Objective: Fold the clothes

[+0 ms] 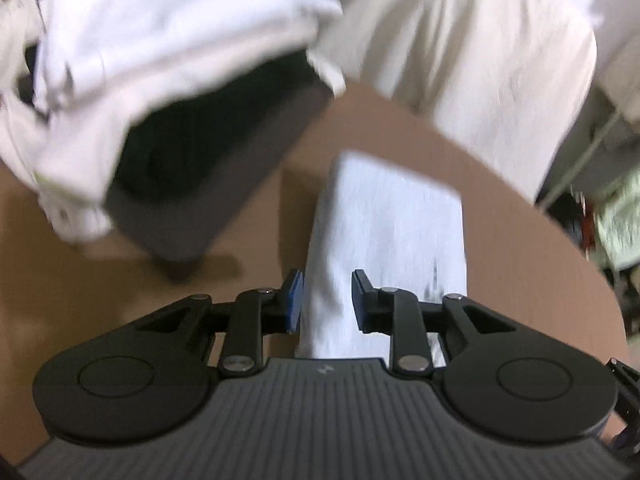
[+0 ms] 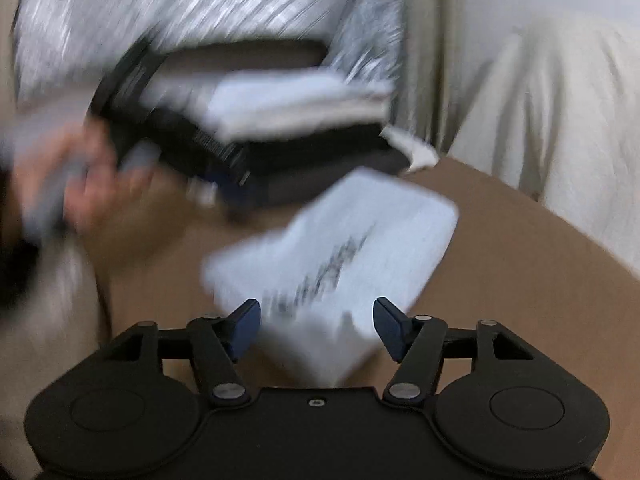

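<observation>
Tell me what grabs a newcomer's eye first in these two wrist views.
The folded white garment lying on the brown table, straight ahead of the left hand-held gripper, whose blue pads are apart. Behind it to the left, a dark bin with white clothes heaped over its rim. In the right wrist view, the right hand-held gripper stands open over the same garment.

A white folded garment [image 1: 384, 240] with smeared black lettering lay on the brown tabletop [image 1: 520, 240], beside a dark grey bin [image 1: 224, 184] draped in white cloth [image 1: 160, 52].
</observation>
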Demonstrator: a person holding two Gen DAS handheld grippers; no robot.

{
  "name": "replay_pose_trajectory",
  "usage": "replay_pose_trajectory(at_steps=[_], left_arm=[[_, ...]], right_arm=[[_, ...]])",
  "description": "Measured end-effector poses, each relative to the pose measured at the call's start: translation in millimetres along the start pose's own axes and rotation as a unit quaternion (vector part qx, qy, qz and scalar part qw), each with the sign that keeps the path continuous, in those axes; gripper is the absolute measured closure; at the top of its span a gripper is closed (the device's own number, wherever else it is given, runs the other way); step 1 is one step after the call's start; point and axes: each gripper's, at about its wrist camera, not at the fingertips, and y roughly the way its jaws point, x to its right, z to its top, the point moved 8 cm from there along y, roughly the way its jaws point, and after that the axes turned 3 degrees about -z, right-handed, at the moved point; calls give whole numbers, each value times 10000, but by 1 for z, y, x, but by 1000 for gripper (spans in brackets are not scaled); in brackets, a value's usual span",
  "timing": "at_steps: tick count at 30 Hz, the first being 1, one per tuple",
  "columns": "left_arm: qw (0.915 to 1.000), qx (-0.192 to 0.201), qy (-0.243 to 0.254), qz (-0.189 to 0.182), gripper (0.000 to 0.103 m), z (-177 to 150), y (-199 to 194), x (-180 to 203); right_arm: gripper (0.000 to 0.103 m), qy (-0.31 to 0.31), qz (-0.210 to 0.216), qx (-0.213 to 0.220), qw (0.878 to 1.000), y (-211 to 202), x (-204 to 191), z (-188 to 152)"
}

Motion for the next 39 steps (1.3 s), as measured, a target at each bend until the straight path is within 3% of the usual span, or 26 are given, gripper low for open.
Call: replay_pose_trajectory(at_steps=[1, 4, 8, 12, 14, 17, 22, 24, 26, 28, 30, 33, 34, 36, 38, 39], left_arm=[[9999, 34, 50, -94, 77, 4, 7, 3], [9982, -249, -115, -531, 77, 14, 46, 13], [9968, -695, -148, -354, 79, 10, 95, 12], [9931, -1088, -417, -112, 78, -9, 118, -10], [9899, -1222, -717, -5, 78, -12, 116, -23], [9885, -1299, -768, 56, 76, -14, 110, -29], [9861, -1437, -815, 149, 72, -19, 98, -32], [9850, -1495, -809, 305, 69, -27, 82, -37], [9811, -1587, -1010, 453, 59, -46, 56, -41], [9796, -1655, -1102, 281, 58, -62, 37, -40], [9751, -1812, -1278, 19, 58, -80, 26, -40], [9669, -1819, -1787, 81, 58, -88, 19, -48], [9644, -1768, -1959, 146, 58, -87, 17, -51], [9671, -1593, -1963, 268, 59, -83, 12, -52], [9711, -1424, -1884, 352, 61, -79, 6, -52], [9718, -1365, -1893, 323, 61, -79, 2, -51]], right_arm=[[29, 47, 32, 13, 10000, 8, 7, 10], [29, -657, -236, 20, 9976, 53, 19, 41], [30, -915, -157, -316, 9952, 120, 22, 55], [37, -488, -581, -700, 9947, 176, 52, 42], [37, -143, -501, -592, 9969, 182, 64, 41], [36, 333, -495, -537, 9968, 174, 71, 40], [27, 840, -1041, -560, 9894, 138, 75, 29], [26, 1334, -731, -659, 9862, 124, 76, 12], [26, 1981, -254, -868, 9760, 111, 74, -15], [26, 2623, 416, -1175, 9569, 100, 64, -49], [26, 3050, 907, -1161, 9409, 86, 51, -70], [26, 3514, 1541, -1235, 9152, 81, 31, -87], [31, 3488, 1652, -1334, 9128, 86, 24, -88], [42, 3347, 1768, -1509, 9132, 96, 14, -88], [74, 3533, 1753, -1567, 9055, 105, 14, -90], [77, 3758, 1806, -1579, 8951, 110, 17, -91]])
